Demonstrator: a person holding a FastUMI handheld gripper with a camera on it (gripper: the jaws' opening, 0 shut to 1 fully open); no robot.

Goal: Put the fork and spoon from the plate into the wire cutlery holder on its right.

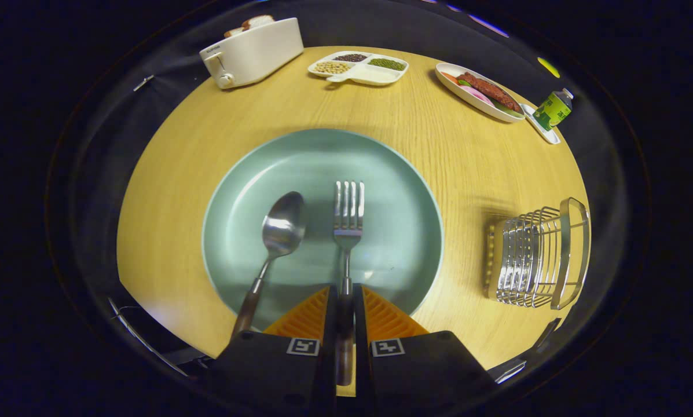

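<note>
Both gripper (345,301) fingers pinch the steel, 4-tined fork's (348,226) handle.

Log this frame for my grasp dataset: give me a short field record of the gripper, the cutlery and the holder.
gripper: shut on the fork handle
fork: on the plate, tines pointing away from the fingers
spoon: lying free on the plate, left of the fork
plate: teal, on the wooden table
wire cutlery holder: right of the plate, nothing seen in it
task progress: neither utensil in the holder yet
</note>
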